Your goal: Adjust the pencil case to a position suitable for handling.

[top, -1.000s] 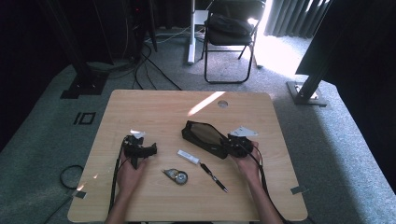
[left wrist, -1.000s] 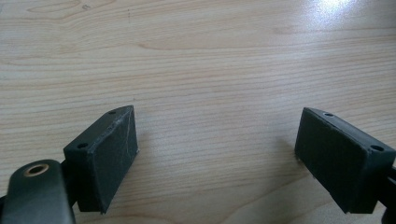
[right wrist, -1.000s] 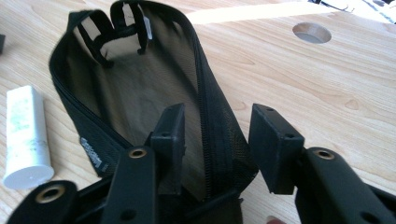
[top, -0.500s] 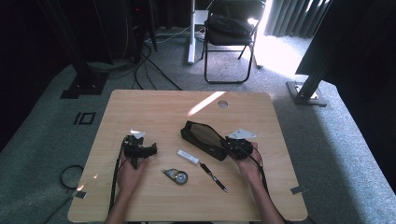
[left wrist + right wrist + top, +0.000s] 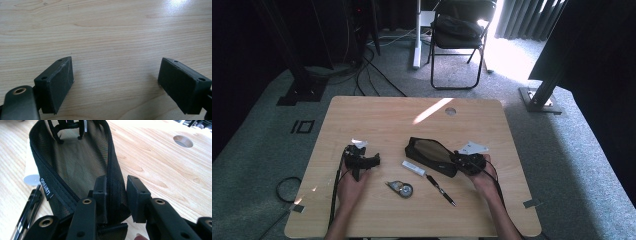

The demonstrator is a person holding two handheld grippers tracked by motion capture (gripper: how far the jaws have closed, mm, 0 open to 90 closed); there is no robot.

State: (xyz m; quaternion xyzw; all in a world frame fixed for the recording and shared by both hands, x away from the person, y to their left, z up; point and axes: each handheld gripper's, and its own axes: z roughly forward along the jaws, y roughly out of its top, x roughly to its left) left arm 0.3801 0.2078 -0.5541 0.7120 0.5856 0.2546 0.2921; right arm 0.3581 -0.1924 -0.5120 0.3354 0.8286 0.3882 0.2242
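Black mesh makes up the pencil pouch (image 5: 430, 155), which lies flat on the table (image 5: 387, 120) with its long axis running from the far left down toward the near right in the high view; its zipped mouth gapes open, facing up. Starting at the left, the left gripper (image 5: 362, 161) rests on the wood in the person's left hand (image 5: 351, 186), its fingers (image 5: 57, 82) spread wide with bare tabletop between them. Just right of it, nearer the person, lies a small tape dispenser (image 5: 401, 188), then a white tube (image 5: 413, 168) and a black pen (image 5: 441, 189), both just beside the pouch's near edge. At the pouch's near-right end sits the right gripper (image 5: 116, 197), whose jaws have just been closing: one finger (image 5: 100, 195) stands inside the mouth against the mesh wall, the other outside it with a narrow gap showing, so the wall sits between them without being firmly squeezed as far as can be told. Beyond the fingers, the table is pale wood grain with a round cable hole (image 5: 183, 141). Grey carpet surrounds it, with a folding chair (image 5: 457, 35) and dark curtains (image 5: 522, 17) behind.
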